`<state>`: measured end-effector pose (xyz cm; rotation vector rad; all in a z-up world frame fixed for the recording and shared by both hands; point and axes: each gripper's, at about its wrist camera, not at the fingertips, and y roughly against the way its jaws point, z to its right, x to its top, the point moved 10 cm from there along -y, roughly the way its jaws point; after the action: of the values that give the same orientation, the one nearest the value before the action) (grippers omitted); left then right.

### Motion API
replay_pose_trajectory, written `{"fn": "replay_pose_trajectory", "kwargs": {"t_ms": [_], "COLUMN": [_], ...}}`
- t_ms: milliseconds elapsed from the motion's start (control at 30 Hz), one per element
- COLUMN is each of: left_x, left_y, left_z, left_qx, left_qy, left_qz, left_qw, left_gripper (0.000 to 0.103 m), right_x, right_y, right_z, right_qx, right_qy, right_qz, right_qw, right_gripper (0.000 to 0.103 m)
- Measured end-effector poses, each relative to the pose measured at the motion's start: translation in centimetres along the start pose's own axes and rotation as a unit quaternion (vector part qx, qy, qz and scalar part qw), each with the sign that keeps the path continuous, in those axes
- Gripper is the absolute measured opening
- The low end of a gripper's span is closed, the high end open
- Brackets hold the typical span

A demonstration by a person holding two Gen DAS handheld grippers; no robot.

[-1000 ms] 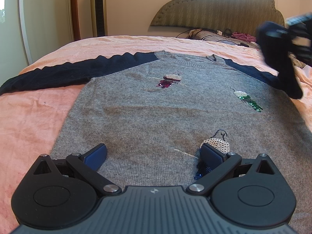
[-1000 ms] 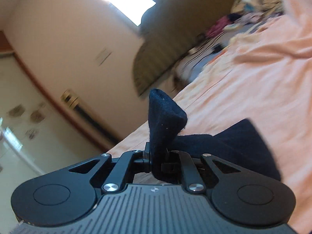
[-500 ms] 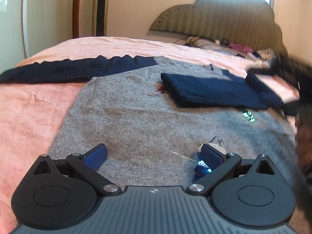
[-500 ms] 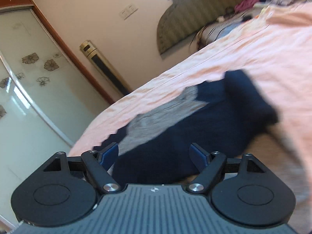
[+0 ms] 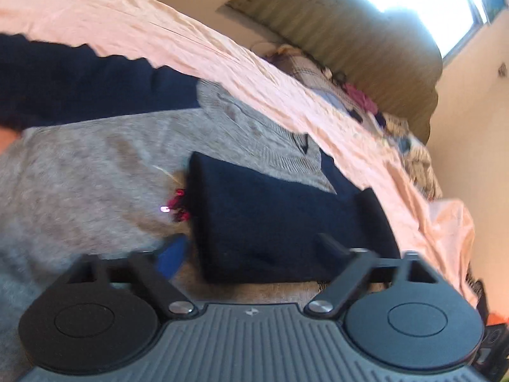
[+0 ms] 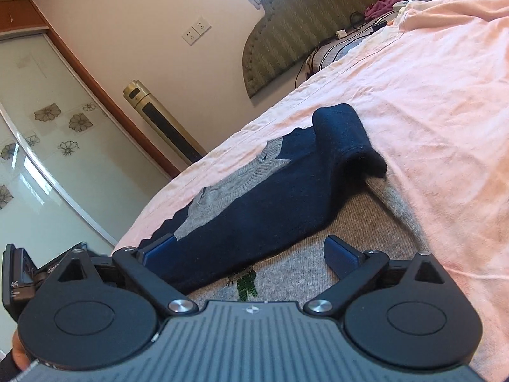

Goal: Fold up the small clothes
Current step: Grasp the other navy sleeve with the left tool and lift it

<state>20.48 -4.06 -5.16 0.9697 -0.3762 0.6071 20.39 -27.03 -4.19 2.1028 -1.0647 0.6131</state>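
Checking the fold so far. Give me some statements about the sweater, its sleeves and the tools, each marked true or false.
1. One navy sleeve lies folded across the grey sweater. True.
2. The other navy sleeve is folded in too. False: it stretches out over the pink bedsheet.
3. The right tool grips the folded sleeve. False: its jaws are opening, pads clear of it.
4. The sweater lies on a wooden floor. False: on the bedsheet.
5. The left tool points at the folded sleeve. True.
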Motion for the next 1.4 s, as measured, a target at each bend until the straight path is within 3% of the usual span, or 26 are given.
{"fn": "replay_pose_trajectory", "kwargs": {"t_ms": [67, 133, 300, 400, 467, 533, 600, 667, 733, 800, 933, 1000, 1033, 1067, 1100, 1167, 1267, 1400], "left_x": [-0.4, -0.1, 2.7, 2.4, 1.2, 0.9, 1.1, 1.9, 2.6, 3.3, 3.3, 3.0, 2.7, 2.4, 2.2, 2.2, 2.2, 3.3], "left_y": [-1.6, -2.0, 1.7, 1.8, 1.1, 2.2, 4.0, 6.1, 6.9, 5.9, 0.6, -1.2, -1.4, -1.5, -1.6, -1.6, -0.9, 4.6], "left_z": [0.5, 1.3, 1.5, -0.8, -2.4, -2.6, -2.9, -2.3, -1.2, -0.1, -0.3, -1.8, -2.1, -2.5, -2.6, -2.6, -2.4, -5.6], "left_qx": [0.040, 0.062, 0.104, 0.140, 0.152, 0.155, 0.180, 0.158, 0.112, 0.097, 0.086, 0.106, 0.109, 0.120, 0.127, 0.133, 0.145, 0.131], "left_qy": [-0.033, -0.064, -0.108, -0.127, -0.142, -0.147, -0.139, -0.132, -0.136, -0.142, -0.122, -0.115, -0.139, -0.168, -0.185, -0.192, -0.207, -0.145], "left_qz": [-0.014, 0.001, 0.074, 0.055, 0.027, 0.054, 0.087, 0.150, 0.180, 0.172, 0.094, 0.066, 0.081, 0.085, 0.086, 0.082, 0.087, 0.150], "left_qw": [0.9986, 0.9960, 0.9859, 0.9804, 0.9777, 0.9754, 0.9699, 0.9671, 0.9677, 0.9699, 0.9843, 0.9854, 0.9810, 0.9747, 0.9707, 0.9688, 0.9638, 0.9691], "left_gripper": [0.011, 0.010, 0.009, 0.009, 0.013, 0.027, 0.066, 0.074, 0.074, 0.074, 0.074, 0.074, 0.073, 0.073, 0.073, 0.074, 0.075, 0.075], "right_x": [-0.1, -0.1, -0.1, -0.2, -0.2, -0.2, 0.1, 1.5, 4.1, 6.5, 8.4, 7.1, 6.2, 5.5, 5.0, 5.2, 5.0, 5.0], "right_y": [-0.1, -0.1, -0.1, -0.1, -0.2, -0.1, 0.5, 1.4, 1.5, -0.3, -9.0, -12.3, -13.2, -13.3, -13.4, -13.3, -13.5, -13.3], "right_z": [-0.1, 0.0, 0.1, 0.0, 0.0, 0.0, -0.2, -1.5, -3.0, -3.8, -1.5, 0.9, 2.0, 2.0, 2.0, 2.4, 2.0, 1.9], "right_qx": [0.002, 0.004, 0.007, 0.007, 0.007, 0.006, -0.003, 0.002, 0.002, -0.022, -0.116, -0.172, -0.196, -0.202, -0.201, -0.192, -0.204, -0.204], "right_qy": [0.002, 0.002, 0.000, 0.002, 0.004, 0.004, 0.002, 0.018, 0.044, 0.080, 0.139, 0.178, 0.206, 0.260, 0.270, 0.249, 0.267, 0.267], "right_qz": [-0.002, -0.002, -0.002, -0.005, -0.006, -0.005, 0.002, 0.025, 0.056, 0.060, -0.034, -0.083, -0.103, -0.092, -0.093, -0.088, -0.092, -0.089], "right_qw": [1.000, 1.000, 1.000, 1.000, 1.000, 1.000, 1.000, 1.000, 0.997, 0.995, 0.983, 0.965, 0.953, 0.940, 0.937, 0.945, 0.937, 0.938], "right_gripper": [0.101, 0.101, 0.101, 0.102, 0.103, 0.103, 0.100, 0.101, 0.103, 0.103, 0.103, 0.103, 0.102, 0.103, 0.103, 0.103, 0.103, 0.103]}}
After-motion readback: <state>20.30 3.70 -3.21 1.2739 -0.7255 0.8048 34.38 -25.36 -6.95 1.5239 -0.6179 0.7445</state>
